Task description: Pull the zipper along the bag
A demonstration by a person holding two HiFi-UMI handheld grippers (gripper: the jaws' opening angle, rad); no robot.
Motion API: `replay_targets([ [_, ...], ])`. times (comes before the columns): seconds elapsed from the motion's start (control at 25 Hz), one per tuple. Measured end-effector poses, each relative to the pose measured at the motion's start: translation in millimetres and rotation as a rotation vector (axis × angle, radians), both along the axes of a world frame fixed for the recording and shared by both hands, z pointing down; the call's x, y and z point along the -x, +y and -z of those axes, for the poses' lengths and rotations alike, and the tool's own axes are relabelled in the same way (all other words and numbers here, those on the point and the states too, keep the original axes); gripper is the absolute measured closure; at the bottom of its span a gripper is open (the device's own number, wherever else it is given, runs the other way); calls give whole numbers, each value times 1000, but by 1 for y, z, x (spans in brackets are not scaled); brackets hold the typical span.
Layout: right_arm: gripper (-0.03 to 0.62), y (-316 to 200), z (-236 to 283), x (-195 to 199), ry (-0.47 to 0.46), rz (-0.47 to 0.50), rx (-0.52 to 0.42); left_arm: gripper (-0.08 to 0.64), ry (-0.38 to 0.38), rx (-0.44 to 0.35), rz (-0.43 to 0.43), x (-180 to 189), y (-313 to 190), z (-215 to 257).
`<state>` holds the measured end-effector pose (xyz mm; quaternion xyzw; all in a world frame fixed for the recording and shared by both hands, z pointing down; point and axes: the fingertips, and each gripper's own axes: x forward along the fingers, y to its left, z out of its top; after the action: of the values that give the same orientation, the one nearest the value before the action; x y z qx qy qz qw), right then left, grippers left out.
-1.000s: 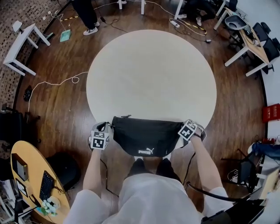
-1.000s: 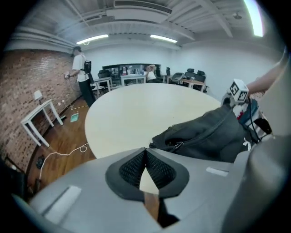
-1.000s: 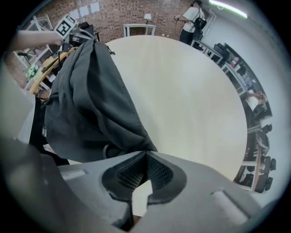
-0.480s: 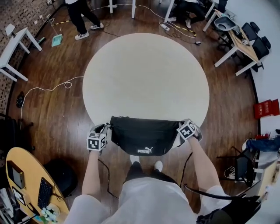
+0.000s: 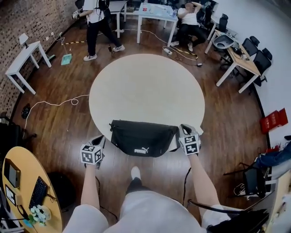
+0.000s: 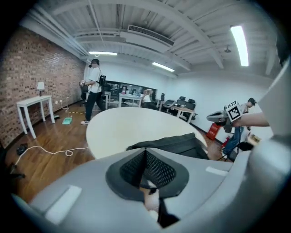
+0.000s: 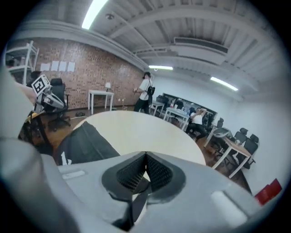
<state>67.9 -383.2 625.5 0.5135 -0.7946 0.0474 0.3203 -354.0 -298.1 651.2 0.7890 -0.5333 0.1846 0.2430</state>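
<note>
A black waist bag (image 5: 143, 138) with a white logo lies across the near edge of the round white table (image 5: 145, 91). My left gripper (image 5: 100, 139) hangs just off the bag's left end, over the floor. Its jaws are shut, and the left gripper view (image 6: 145, 152) shows the bag (image 6: 175, 143) a little ahead and to the right of them. I cannot tell whether anything is pinched there. My right gripper (image 5: 183, 129) sits at the bag's right end, shut. In the right gripper view (image 7: 145, 157) a dark strap (image 7: 136, 200) runs out from between its pads, with the bag (image 7: 86, 141) to the left.
Wooden floor surrounds the table. A white cable (image 5: 54, 102) lies on it at the left. People (image 5: 97, 18) and white desks (image 5: 154, 13) stand at the far side. A small yellow table (image 5: 27, 191) with a keyboard is at the near left.
My left gripper has drawn back down and left, away from the bag's left end. The right gripper stays at the right end. The head view now takes in more of the room.
</note>
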Motion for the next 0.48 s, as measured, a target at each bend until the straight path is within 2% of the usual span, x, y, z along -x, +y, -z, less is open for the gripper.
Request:
replay_targets([
  [0.12,603,69,24,-5,-79,0,-90,543,70,-47,-89,-86,49,17],
  [0.28,602,201,41,-22,-177,31,-161,543,66,-158,-187,-206,147,45],
  [0.48,603,356,56,-55,-279,76,-195,543,77,-329,-203,-330,281,94],
])
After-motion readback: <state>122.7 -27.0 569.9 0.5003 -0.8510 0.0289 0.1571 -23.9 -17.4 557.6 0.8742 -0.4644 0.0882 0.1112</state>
